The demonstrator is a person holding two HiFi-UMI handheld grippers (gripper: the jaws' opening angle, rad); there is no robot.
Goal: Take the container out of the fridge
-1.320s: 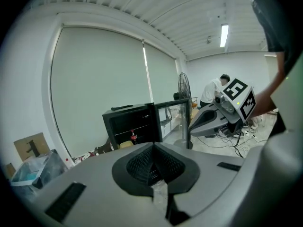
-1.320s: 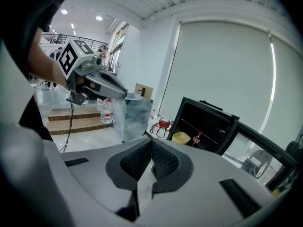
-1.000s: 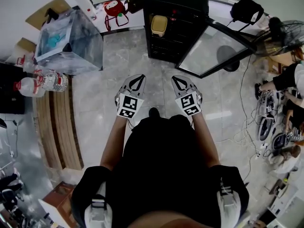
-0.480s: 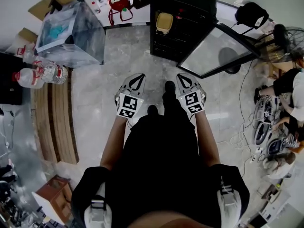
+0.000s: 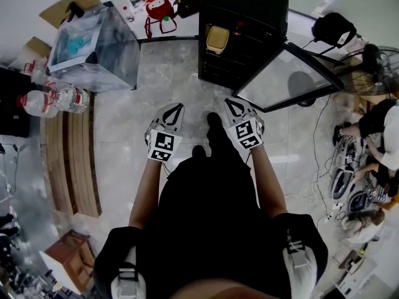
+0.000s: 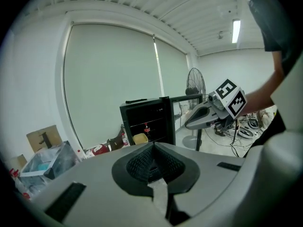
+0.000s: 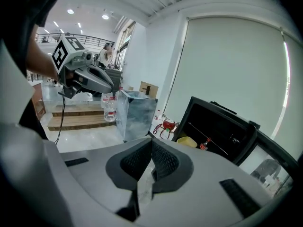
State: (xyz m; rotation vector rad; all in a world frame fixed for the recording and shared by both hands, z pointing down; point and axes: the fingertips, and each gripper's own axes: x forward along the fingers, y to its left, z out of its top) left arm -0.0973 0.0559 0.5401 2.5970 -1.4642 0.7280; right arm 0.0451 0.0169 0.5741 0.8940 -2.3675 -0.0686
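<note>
Standing short of the fridge [image 5: 240, 30], whose glass door [image 5: 283, 73] hangs wide open on the side away from the wall; I judge the task barely begun: door step done, with the approach, the grasp and the lift-out all left. The yellow container [image 5: 216, 39] sits on a shelf inside the fridge, untouched, with a small red-labelled bottle [image 6: 146, 128] near it on the shelves. Left gripper [image 5: 177, 107] and right gripper [image 5: 229, 103] both hang in front of the fridge, well apart from the container, each with its jaws closed tip to tip and nothing between them; I would need to open at least one before reaching in. Floor between me and the fridge shows only bare tile, so the line in looks free. Off to the fridge's hinge-free side: a red bag [image 5: 159, 8] against the wall, a plastic-wrapped bin [image 5: 93, 45], water bottles [image 5: 59, 98]. Beyond the open door: a fan [image 5: 380, 58] and loose cables [image 5: 318, 136], worth avoiding when backing out
</note>
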